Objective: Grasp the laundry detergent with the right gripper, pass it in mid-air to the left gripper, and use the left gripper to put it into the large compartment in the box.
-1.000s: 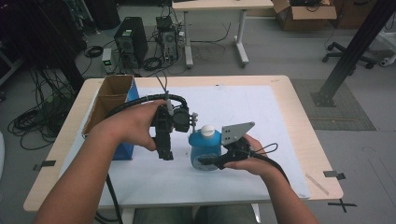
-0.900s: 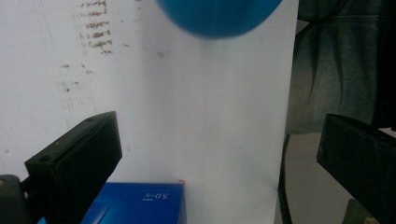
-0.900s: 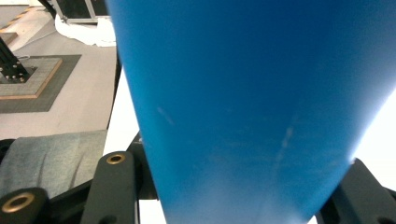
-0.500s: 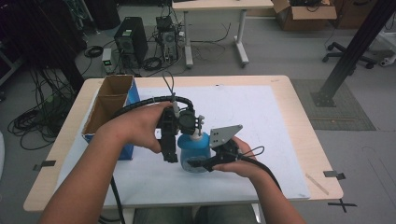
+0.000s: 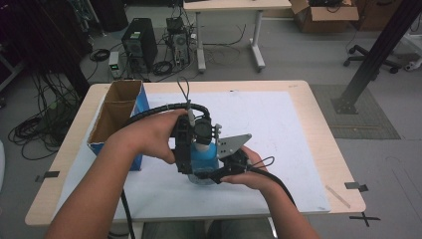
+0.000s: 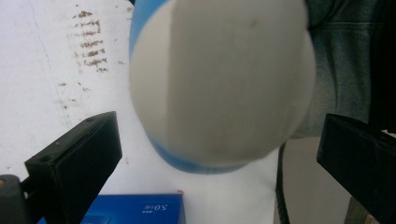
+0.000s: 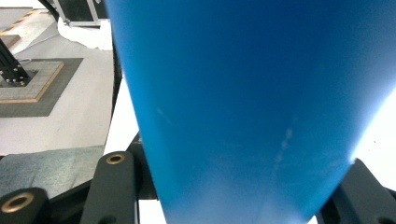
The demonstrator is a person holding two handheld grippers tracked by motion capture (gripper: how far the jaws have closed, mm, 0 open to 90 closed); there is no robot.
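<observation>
High view, near edge: the blue bottle (image 5: 204,160) stood on the white sheet (image 5: 278,129) close to the table's (image 5: 318,104) near edge, about midway along it, between the two hands.
Right gripper (image 5: 215,174): it came in level from the near right, its jaws clamped on the bottle's lower body; judged as a steadying hold so the bottle would not turn or tip.
Right gripper view: blue wall of the bottle (image 7: 243,107) sat pressed between the black jaws, which bears out the clamp.
Right hand (image 5: 251,172): palm wrapped under the gripper body, forearm entering from the near right corner, grey plate tilted up.
Left gripper (image 5: 191,167): it hung nose-down over the bottle's top, wrist bent, forearm crossing from the near left corner.
Left gripper view: the white cap (image 6: 219,79) sat between jaws that stood apart, touching neither; likely lined up to take the cap.
Far left: an open cardboard box (image 5: 117,112) with blue sides lay along the table's left edge, apart from the work.
</observation>
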